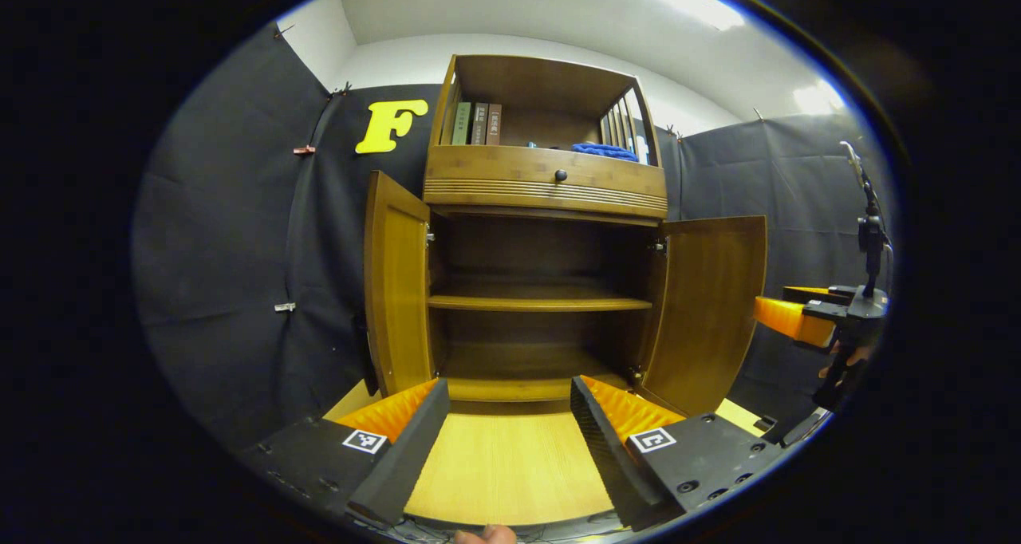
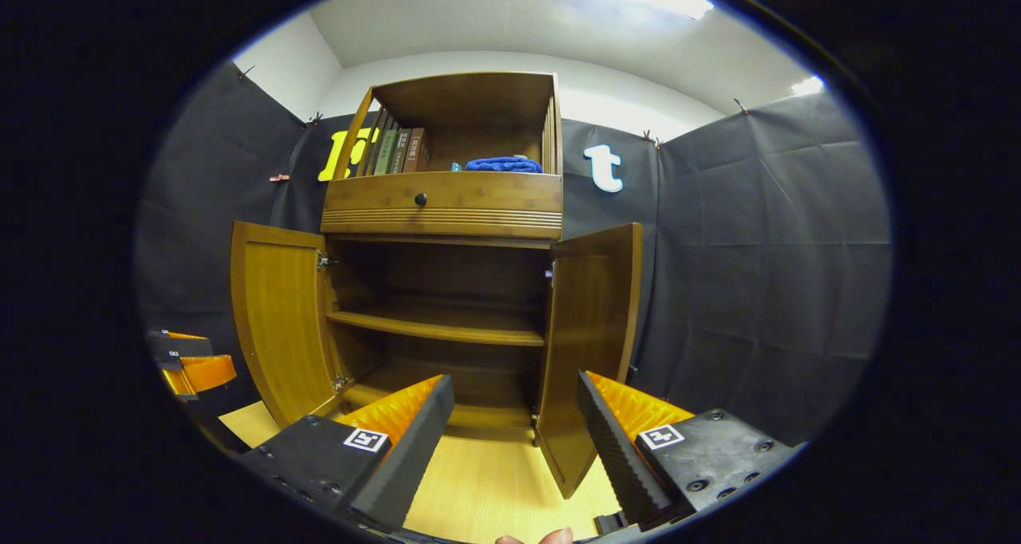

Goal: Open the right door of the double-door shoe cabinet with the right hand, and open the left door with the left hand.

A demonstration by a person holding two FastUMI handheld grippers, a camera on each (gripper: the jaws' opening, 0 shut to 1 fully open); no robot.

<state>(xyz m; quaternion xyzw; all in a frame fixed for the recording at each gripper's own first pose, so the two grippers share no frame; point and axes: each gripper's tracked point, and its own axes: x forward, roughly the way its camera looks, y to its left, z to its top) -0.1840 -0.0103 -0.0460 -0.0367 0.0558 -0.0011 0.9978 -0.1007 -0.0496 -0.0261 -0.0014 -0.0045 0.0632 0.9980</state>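
Both doors of the shoe cabinet (image 1: pixel 550 233) stand swung out, baring its shelves; the left door (image 1: pixel 396 285) and right door (image 1: pixel 708 309) hang upright, long axes vertical, free edges pointing toward the near side; the job looks finished. The left gripper (image 1: pixel 510 416) sits back from the cabinet, centred on the opening, fingers spread wide around nothing; the right gripper (image 2: pixel 514 420) hovers near the right door's free edge, equally wide and empty, likely withdrawn to leave the doors their swing.
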